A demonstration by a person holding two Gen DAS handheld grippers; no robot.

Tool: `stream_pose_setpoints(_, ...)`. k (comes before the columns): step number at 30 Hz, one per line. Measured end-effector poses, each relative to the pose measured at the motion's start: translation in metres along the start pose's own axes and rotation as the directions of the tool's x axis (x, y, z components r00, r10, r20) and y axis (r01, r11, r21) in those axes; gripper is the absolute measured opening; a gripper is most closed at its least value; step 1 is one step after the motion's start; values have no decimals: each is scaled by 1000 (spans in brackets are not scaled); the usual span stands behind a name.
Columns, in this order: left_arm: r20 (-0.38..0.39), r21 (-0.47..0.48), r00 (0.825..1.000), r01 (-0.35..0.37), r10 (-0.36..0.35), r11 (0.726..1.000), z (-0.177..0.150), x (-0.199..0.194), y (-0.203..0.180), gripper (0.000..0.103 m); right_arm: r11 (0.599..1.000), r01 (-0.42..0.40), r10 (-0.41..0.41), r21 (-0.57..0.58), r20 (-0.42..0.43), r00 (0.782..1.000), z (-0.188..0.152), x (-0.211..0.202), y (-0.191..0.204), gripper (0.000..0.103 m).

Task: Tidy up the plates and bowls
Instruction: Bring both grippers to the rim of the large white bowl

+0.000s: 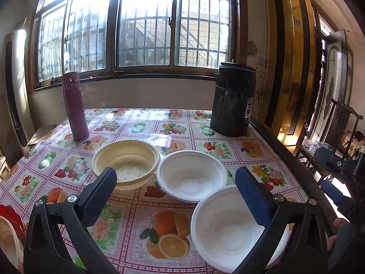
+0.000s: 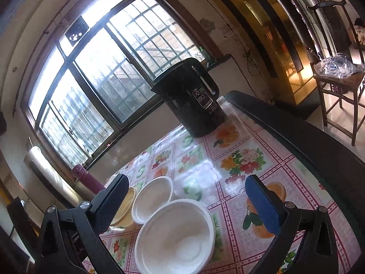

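Observation:
A yellow plastic bowl (image 1: 125, 162) sits mid-table. A white bowl (image 1: 191, 175) stands right beside it, rims touching or nearly so. A second white bowl (image 1: 228, 228) lies near the front right. My left gripper (image 1: 175, 180) is open and empty above the table, its right finger over the near white bowl's rim. In the right wrist view the near white bowl (image 2: 178, 239) sits low between the fingers, with the other white bowl (image 2: 152, 196) and the yellow bowl (image 2: 124, 212) behind it. My right gripper (image 2: 184, 189) is open and empty.
A maroon flask (image 1: 75, 107) stands at the back left and a black kettle (image 1: 232, 100) at the back right, on the fruit-patterned tablecloth (image 1: 164, 233). The table's dark right edge (image 1: 292, 157) drops off toward wooden chairs (image 2: 337, 91). A window runs behind the table.

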State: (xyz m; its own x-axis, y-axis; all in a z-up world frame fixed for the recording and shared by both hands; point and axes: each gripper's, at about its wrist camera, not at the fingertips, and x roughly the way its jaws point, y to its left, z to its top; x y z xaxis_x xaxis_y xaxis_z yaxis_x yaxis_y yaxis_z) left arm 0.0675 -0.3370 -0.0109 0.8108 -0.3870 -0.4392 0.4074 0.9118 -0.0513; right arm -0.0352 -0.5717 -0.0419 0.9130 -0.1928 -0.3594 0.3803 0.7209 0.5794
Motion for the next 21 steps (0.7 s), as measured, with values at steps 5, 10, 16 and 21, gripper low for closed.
stream_pose_setpoints(5, -23, -8, 1000, 6, -6, 1000, 1, 5, 4, 103, 1000, 1, -1, -16, -3, 1000, -3, 0, 5, 103)
stream_pose_setpoints(10, -44, 0, 999, 15, -15, 1000, -1, 9, 3, 103, 1000, 10, -11, -21, -12, 1000, -4, 1, 7, 103)
stream_pose_setpoints(16, -90, -2, 995, 31, -31, 1000, -2, 18, 5, 103, 1000, 8, -8, -27, -27, 1000, -6, 1, 9, 103)
stream_pose_setpoints(21, -97, -22, 995, 36, -38, 999, -3, 18, 8, 103, 999, 11, -12, -33, -40, 999, -9, 3, 10, 103)
